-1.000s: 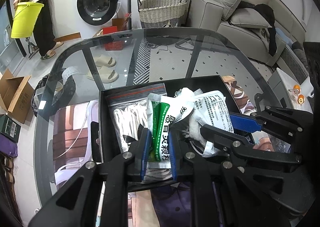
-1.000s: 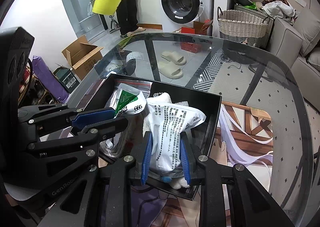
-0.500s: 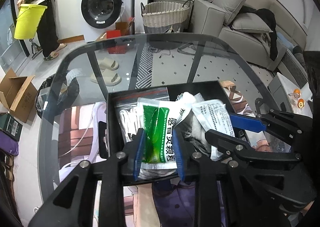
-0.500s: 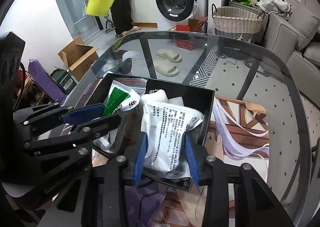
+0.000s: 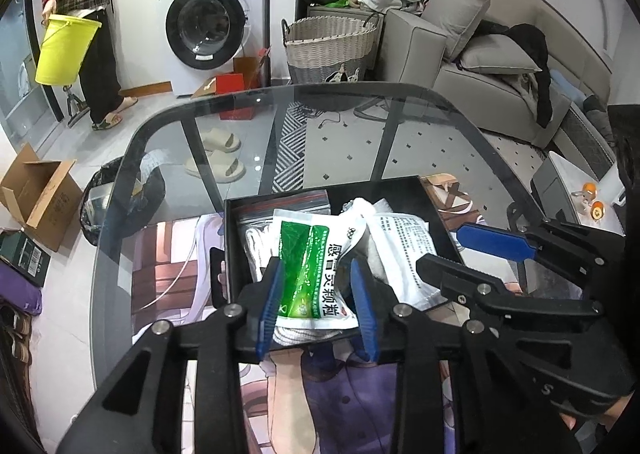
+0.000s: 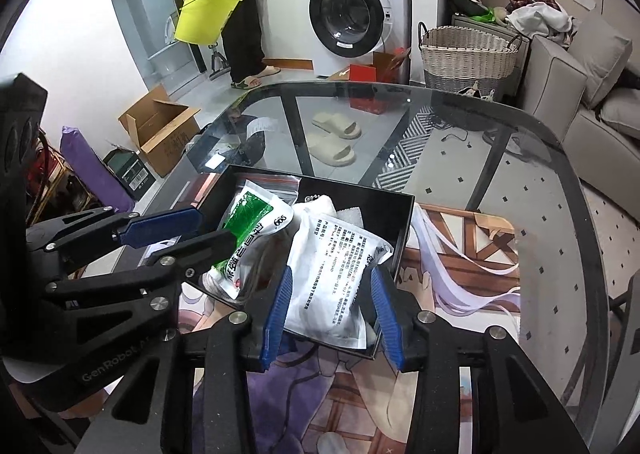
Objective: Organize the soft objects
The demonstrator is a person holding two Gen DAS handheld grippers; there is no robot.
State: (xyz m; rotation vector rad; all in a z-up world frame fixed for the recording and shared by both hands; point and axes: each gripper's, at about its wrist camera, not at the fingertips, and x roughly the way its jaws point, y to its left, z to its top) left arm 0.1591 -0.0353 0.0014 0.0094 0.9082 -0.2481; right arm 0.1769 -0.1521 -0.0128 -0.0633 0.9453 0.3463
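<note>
A black tray (image 5: pixel 236 213) (image 6: pixel 404 230) on the glass table holds soft packets. A green and white pouch (image 5: pixel 310 266) (image 6: pixel 244 225) lies on the left, on a zip bag of white cord (image 5: pixel 256 238). A white printed pouch (image 6: pixel 336 278) (image 5: pixel 404 250) lies on the right, over a white cloth (image 5: pixel 362 209). My left gripper (image 5: pixel 318 298) is open, its blue pads either side of the green pouch's near end. My right gripper (image 6: pixel 332 310) is open astride the white pouch's near end.
The tray sits near the table's front, partly on a printed anime mat (image 6: pixel 460 254). Glass tabletop (image 5: pixel 340 133) extends beyond the tray. Across the room are a washing machine (image 5: pixel 212 21), a wicker basket (image 5: pixel 328 45), a sofa (image 5: pixel 480 65) and a person with a yellow bucket (image 5: pixel 64 49).
Both grippers have opened and let go of their pouches, which now rest in the tray. Both grippers have drawn back and up a little.
</note>
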